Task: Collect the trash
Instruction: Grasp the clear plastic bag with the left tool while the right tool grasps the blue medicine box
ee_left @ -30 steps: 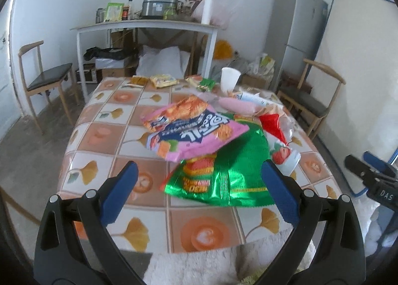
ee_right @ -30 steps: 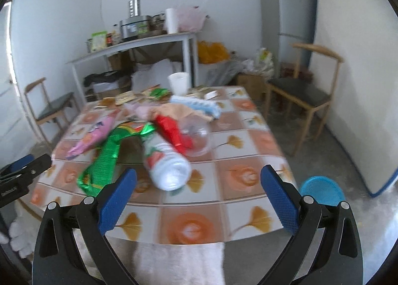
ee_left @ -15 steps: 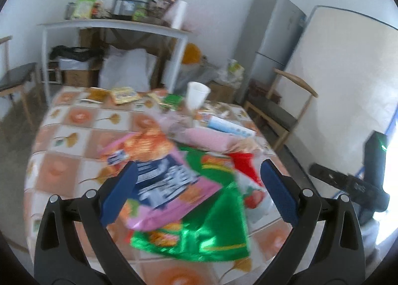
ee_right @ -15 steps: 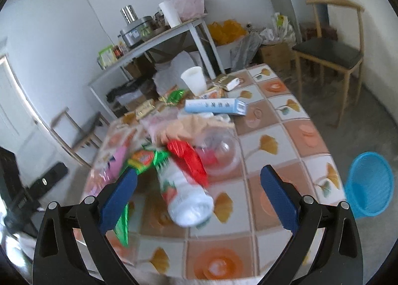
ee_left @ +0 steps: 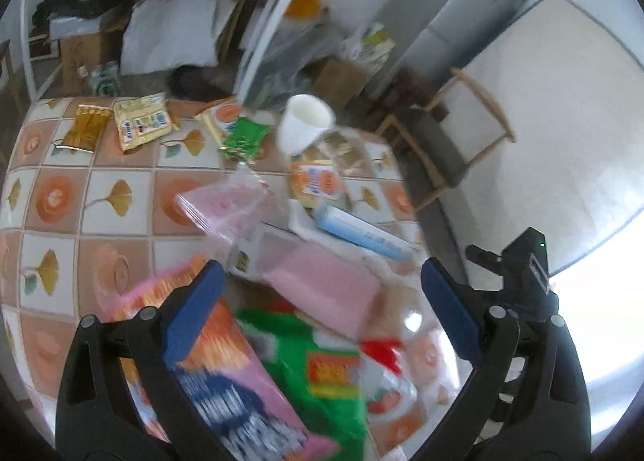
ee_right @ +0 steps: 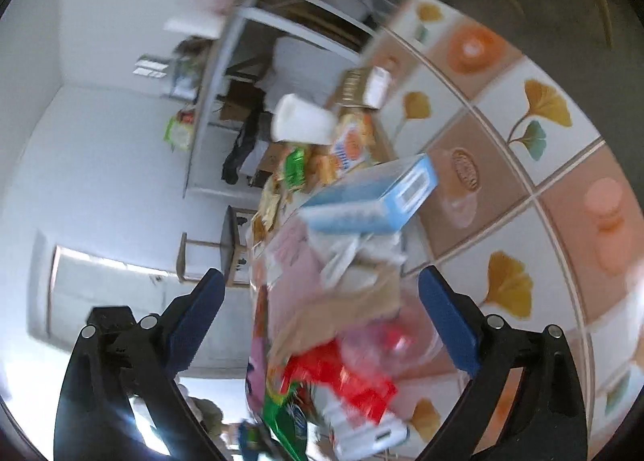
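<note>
The left hand-held gripper [ee_left: 322,308] hung wide open over the trash pile, grasping nothing. Nearest, between its blue pads, lay one pink snack bag [ee_left: 241,392] and one green wrapper [ee_left: 322,360], both blurred, on the tiled surface [ee_left: 60,195]. Just beyond sat one pink packet [ee_left: 322,284], then one blue box [ee_left: 362,233]. Further on stood one white cup [ee_left: 302,127], with one small green packet [ee_left: 243,137] and two yellow packets [ee_left: 139,125] behind. The right hand-held gripper [ee_right: 320,310], tilted sideways, was open too, over one red wrapper [ee_right: 342,376]; the same blue box [ee_right: 374,199] and cup [ee_right: 302,123] lay beyond.
</note>
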`<act>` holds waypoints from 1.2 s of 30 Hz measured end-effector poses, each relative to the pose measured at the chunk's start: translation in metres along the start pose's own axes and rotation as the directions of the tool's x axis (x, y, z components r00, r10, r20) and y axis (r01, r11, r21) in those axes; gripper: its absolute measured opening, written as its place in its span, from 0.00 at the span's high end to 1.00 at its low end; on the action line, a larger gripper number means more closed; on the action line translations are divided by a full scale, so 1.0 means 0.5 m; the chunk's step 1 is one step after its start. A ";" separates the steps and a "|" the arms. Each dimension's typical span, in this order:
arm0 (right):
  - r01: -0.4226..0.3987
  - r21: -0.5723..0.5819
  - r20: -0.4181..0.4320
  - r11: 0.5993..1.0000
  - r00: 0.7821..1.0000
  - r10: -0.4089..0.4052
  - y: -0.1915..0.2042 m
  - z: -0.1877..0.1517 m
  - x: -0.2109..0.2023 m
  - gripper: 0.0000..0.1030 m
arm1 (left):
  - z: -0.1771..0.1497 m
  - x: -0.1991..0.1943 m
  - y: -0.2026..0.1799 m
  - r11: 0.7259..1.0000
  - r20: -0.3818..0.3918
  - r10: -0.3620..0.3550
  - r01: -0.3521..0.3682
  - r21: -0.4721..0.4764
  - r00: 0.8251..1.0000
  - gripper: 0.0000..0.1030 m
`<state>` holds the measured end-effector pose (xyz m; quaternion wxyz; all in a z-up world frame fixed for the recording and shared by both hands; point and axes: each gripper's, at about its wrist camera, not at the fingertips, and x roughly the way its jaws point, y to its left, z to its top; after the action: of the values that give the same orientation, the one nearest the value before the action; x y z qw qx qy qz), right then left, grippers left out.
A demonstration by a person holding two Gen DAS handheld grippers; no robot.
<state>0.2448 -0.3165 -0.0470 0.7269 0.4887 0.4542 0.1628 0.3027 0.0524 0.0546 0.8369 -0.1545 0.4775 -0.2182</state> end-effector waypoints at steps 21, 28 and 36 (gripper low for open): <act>-0.070 0.325 -0.239 0.943 0.959 0.153 -0.110 0.104 0.187 0.10 | 0.108 0.211 0.193 0.918 -0.275 0.149 -0.237 -0.319 0.950 0.37; -0.092 0.348 -0.242 0.933 0.953 0.184 -0.121 0.097 0.186 0.20 | 0.120 0.266 0.266 0.846 -0.328 0.022 -0.192 -0.498 0.944 0.38; -0.120 0.374 -0.240 0.920 0.946 0.220 -0.135 0.086 0.188 0.41 | 0.110 0.275 0.281 0.831 -0.303 -0.006 -0.164 -0.532 0.953 0.72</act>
<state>0.3163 -0.3086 -0.1472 0.5391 0.6218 0.5286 0.2081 0.4425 0.1050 -0.0846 0.6852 -0.3348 0.6443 -0.0564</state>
